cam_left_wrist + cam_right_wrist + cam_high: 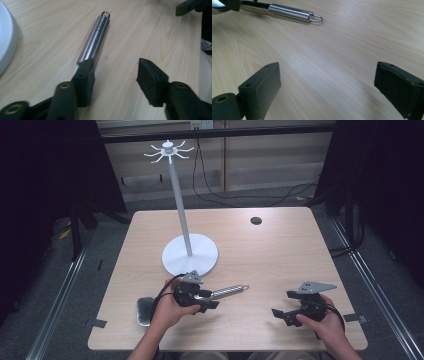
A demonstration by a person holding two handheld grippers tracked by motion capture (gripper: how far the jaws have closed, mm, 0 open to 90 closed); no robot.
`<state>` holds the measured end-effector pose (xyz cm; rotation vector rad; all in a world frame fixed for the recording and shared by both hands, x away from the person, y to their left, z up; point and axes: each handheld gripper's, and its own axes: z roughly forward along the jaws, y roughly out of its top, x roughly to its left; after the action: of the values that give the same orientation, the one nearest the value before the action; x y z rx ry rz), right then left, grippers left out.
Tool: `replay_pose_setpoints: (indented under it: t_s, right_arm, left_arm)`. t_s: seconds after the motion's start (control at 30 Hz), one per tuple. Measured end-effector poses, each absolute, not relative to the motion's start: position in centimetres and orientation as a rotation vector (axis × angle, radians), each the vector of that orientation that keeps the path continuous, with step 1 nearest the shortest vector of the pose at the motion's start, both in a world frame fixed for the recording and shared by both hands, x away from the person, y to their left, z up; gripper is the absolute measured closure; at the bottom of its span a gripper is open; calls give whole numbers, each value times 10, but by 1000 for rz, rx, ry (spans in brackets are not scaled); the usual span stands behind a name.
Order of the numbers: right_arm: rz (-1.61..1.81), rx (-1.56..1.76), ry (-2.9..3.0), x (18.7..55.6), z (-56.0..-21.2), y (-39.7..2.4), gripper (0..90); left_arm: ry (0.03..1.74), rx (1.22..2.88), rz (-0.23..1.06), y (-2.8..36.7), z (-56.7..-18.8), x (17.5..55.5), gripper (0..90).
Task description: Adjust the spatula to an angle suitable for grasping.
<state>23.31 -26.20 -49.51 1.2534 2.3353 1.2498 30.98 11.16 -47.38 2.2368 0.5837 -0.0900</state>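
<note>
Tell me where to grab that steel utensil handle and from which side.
Grip the steel handle mid-barrel, from above, with the jaws across its width. It lies flat on the table and is a smooth round tube, so its long sides are exposed. Avoid the thin wire loop at its end.

Both forearms come in from the near edge, each hand gripping a claw low over the tabletop. The left claw (209,301) points right, its jaws spread — one jaw lies against a metal handle (93,42). The right claw (286,306) points left, jaws wide apart — nothing between them.
</note>
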Motion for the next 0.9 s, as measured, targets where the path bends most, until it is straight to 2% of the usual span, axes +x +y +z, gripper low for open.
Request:
replay_pose_setpoints:
  t_s: [0.03, 0.07, 0.1, 0.17, 0.2, 0.27, 0.43, 0.53, 0.9]
  right_arm:
    - [1250, 1253, 2335, 233, -495, -262, 68]
    - [1251, 1249, 2334, 233, -495, -262, 68]
    - [1247, 1255, 2335, 233, -495, -263, 68]
    - [1247, 1254, 2335, 233, -495, -263, 68]
    - [1246, 1254, 2334, 233, -495, -263, 68]
    - [1242, 1257, 2338, 233, -495, -263, 68]
    - [1237, 1258, 2342, 232, -496, -263, 68]
    - [1236, 1255, 2340, 232, -496, -263, 68]
    - [1234, 1261, 2334, 230, -496, -266, 68]
  left_arm:
    - [584, 2237, -90, 112, -474, 310, 570]
    - [582, 2240, -102, 111, -475, 310, 570]
    - [595, 2256, -100, 110, -476, 309, 653]
    - [608, 2269, -102, 110, -477, 309, 712]
    - [616, 2280, -106, 110, -477, 310, 712]
    - [637, 2275, -139, 112, -478, 311, 768]
    - [646, 2302, -100, 114, -476, 312, 866]
    - [670, 2327, -85, 113, -477, 312, 900]
    - [669, 2345, -62, 109, -482, 317, 900]
